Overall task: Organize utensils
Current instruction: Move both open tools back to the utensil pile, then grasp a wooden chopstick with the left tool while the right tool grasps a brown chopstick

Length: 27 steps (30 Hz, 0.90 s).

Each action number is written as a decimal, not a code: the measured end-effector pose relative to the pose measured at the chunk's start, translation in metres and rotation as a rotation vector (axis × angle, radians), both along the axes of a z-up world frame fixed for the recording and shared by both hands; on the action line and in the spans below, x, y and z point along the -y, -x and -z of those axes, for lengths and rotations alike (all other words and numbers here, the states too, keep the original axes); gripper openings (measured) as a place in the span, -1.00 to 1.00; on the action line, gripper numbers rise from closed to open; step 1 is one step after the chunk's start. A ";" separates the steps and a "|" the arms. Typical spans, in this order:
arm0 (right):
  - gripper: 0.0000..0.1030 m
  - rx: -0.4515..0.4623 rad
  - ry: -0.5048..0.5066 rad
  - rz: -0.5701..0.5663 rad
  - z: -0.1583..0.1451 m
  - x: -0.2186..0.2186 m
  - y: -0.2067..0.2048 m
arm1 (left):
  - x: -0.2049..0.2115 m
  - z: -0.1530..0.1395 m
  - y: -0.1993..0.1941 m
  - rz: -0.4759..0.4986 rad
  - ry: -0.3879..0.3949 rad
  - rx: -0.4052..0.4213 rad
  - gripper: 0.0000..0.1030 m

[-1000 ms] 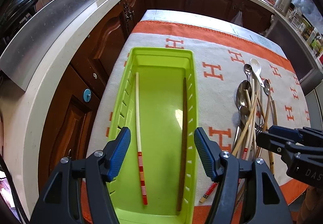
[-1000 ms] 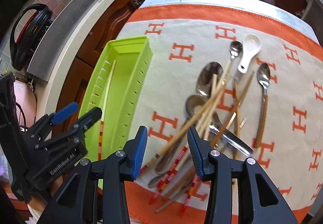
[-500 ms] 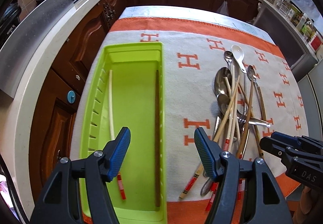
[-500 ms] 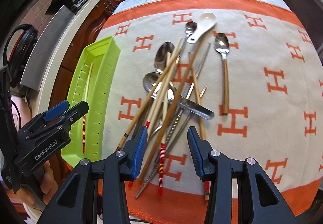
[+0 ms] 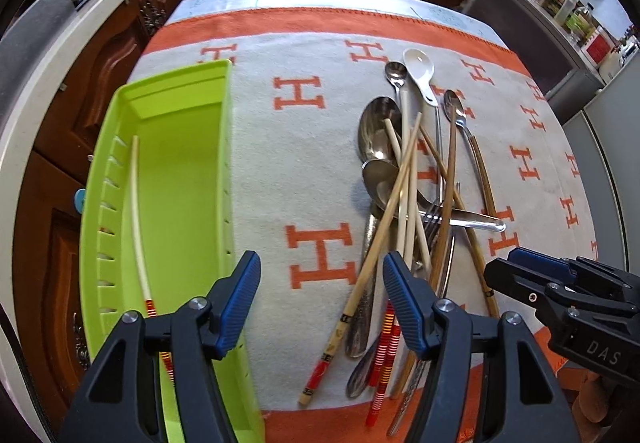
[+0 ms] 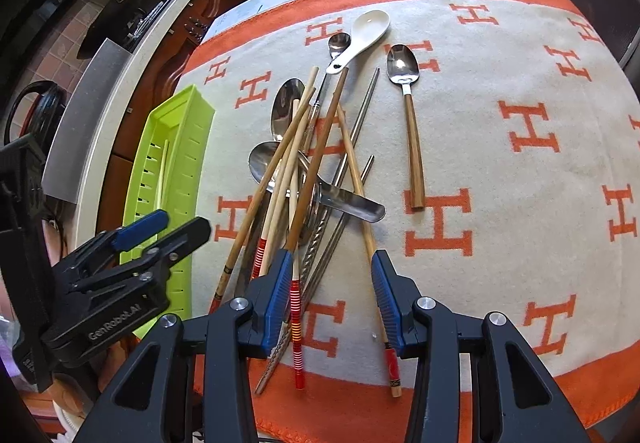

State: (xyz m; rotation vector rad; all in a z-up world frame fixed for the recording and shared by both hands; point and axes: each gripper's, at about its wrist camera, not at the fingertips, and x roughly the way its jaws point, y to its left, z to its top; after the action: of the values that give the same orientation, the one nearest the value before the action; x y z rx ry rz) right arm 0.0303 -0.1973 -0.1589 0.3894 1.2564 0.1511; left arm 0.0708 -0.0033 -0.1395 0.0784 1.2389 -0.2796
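Observation:
A lime-green tray point(image 5: 180, 183) lies at the left of the cloth, also seen as the tray point(image 6: 176, 147) in the right wrist view. In it rests a cream chopstick point(image 5: 136, 211) with a red-striped end. A pile of chopsticks, spoons and a fork point(image 5: 408, 203) is heaped mid-cloth, shown too as the pile point(image 6: 304, 171). My left gripper point(image 5: 322, 271) hovers between tray and pile, jaws closing slightly with nothing between them. My right gripper point(image 6: 332, 267) stands open above the near ends of the chopsticks. Each gripper shows in the other's view: right gripper point(image 5: 504, 263), left gripper point(image 6: 182, 225).
A white ceramic spoon point(image 6: 368, 31) and a wooden-handled spoon point(image 6: 412, 131) lie at the pile's far and right sides. The grey cloth with an orange border point(image 5: 304, 163) covers the table. Dark wood cabinets point(image 5: 100, 83) and a pale counter run along the left.
My left gripper has moved right, from over the tray to the gap beside the pile. My right gripper has shifted right along the pile's near end and rolled.

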 end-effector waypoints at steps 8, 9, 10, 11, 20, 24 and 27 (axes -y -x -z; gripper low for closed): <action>-0.18 -0.005 -0.015 0.003 0.007 0.004 -0.001 | 0.012 0.016 -0.007 0.035 0.013 -0.057 -0.02; -0.18 -0.005 -0.016 0.004 0.008 0.004 -0.001 | 0.014 0.018 -0.009 0.039 0.008 -0.057 -0.03; -0.18 -0.005 -0.016 0.005 0.008 0.005 -0.002 | 0.015 0.019 -0.009 0.041 0.003 -0.058 -0.09; -0.18 -0.005 -0.017 0.006 0.009 0.006 -0.002 | 0.016 0.021 -0.010 0.042 0.000 -0.062 -0.20; -0.18 -0.008 -0.026 -0.004 0.014 0.005 -0.004 | 0.025 0.038 -0.019 0.042 0.010 -0.109 -0.54; -0.18 -0.004 -0.031 -0.008 0.015 0.003 -0.006 | 0.027 0.037 -0.020 0.049 0.034 -0.107 -0.87; -0.19 0.005 -0.040 -0.015 0.014 0.000 -0.007 | 0.026 0.035 -0.019 0.039 0.053 -0.104 -0.91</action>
State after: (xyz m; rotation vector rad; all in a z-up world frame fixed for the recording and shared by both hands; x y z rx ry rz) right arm 0.0370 -0.1974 -0.1733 0.4138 1.2535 0.1896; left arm 0.0898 -0.0292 -0.1746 0.0429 1.3336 -0.3538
